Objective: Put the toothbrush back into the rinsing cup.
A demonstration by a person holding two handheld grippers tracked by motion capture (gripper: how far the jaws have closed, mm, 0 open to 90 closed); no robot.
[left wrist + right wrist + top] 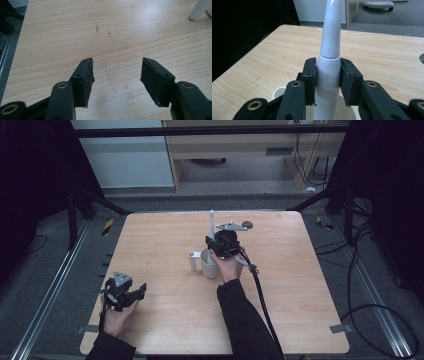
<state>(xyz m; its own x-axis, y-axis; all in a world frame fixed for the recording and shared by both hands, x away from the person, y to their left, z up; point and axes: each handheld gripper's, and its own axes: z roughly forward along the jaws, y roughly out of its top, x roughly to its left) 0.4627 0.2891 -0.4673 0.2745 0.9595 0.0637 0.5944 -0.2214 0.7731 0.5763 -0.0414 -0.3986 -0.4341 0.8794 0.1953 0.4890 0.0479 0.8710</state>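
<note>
On the wooden bench (165,245), near its middle, stands a white cup (210,266) with a short white tube-like handle (193,260) sticking out toward nine o'clock. The person's right hand (227,267) holds the right gripper (218,241) just above the cup's rim, and its two jaws are clamped on a white electric toothbrush (212,224), which stands upright with its slim neck pointing toward twelve o'clock. In the right gripper view the pads (310,75) press on either side of the toothbrush (328,67) just below the seam where the handle narrows, and its lower end goes down into the cup's mouth (348,110).

Well apart, at about eight o'clock on the bench and near its edge, the left hand (116,316) holds the left gripper (134,294) low over the wood. In the left gripper view its jaws stand wide apart with bare, lightly scuffed bench (112,37) between them and nothing held.
</note>
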